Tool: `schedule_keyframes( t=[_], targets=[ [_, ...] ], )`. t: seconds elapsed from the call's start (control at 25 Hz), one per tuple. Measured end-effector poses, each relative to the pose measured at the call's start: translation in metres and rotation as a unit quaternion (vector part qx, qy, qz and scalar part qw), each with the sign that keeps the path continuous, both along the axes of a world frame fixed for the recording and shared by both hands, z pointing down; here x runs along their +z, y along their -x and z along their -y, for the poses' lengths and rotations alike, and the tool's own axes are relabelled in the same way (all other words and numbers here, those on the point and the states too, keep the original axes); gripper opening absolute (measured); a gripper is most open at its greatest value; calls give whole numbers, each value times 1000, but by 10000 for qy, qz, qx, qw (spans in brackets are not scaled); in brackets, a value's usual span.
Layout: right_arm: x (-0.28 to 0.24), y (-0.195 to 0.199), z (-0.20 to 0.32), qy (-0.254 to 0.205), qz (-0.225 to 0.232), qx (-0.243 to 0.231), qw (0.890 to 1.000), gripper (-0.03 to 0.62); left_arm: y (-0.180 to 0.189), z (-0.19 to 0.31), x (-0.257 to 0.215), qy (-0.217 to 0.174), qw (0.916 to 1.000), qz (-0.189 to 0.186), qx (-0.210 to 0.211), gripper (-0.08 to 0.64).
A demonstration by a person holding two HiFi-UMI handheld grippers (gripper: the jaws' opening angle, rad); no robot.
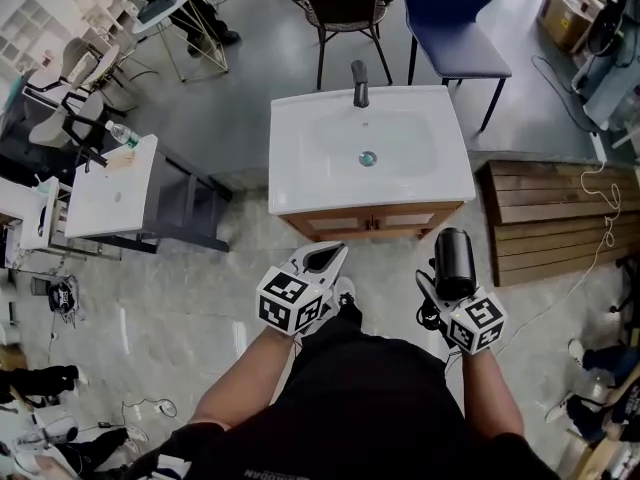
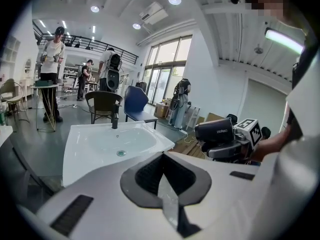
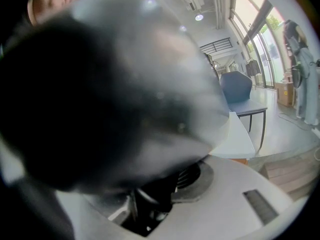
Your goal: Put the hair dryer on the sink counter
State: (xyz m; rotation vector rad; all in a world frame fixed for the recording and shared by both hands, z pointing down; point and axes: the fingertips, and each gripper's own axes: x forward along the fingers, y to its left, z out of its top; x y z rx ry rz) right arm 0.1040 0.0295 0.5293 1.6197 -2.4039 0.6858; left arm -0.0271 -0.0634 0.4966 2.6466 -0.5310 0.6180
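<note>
A black, glossy, barrel-shaped hair dryer (image 1: 455, 261) was off the counter, carried in the right gripper (image 1: 441, 294) at about four o'clock in the head view, short of the front edge of the white ceramic sink counter (image 1: 300, 190) on its wooden cabinet, which lay at twelve o'clock from the person. In the right gripper view the dryer's body filled most of the frame as a dark blur, and beneath it the jaws were clamped on a dark lower part of the dryer, most likely its handle, though the exact part was hard to read. The left gripper (image 1: 325, 259) hung at about seven o'clock from the basin with its jaws pressed together on nothing; its own view showed the seam between them closed and the dryer well off at three o'clock. The dryer looked like a stiff plastic shell of moderate weight, top-heavy because the barrel sat above the grip, and smooth enough to twist between the pads if held loosely. The handle close under the barrel seemed the soundest place to hold, since the barrel was wide and round. Flat room on the counter was scarce: narrow strips at the basin's three and nine o'clock sides, and beside the dark upright faucet (image 1: 360, 83) at twelve. A round barrel might roll toward the bowl, so laying it on its side with the handle as a stop seemed wise.
</note>
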Motion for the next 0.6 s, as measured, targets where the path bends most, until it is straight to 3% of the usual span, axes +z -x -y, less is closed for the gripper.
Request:
schedule_keyframes(
  t=[0.6],
  targets=[
    [-17, 7, 124, -89, -403, 419, 9983, 137, 8, 131, -1, -35, 9989, -227, 420, 0]
  ],
)
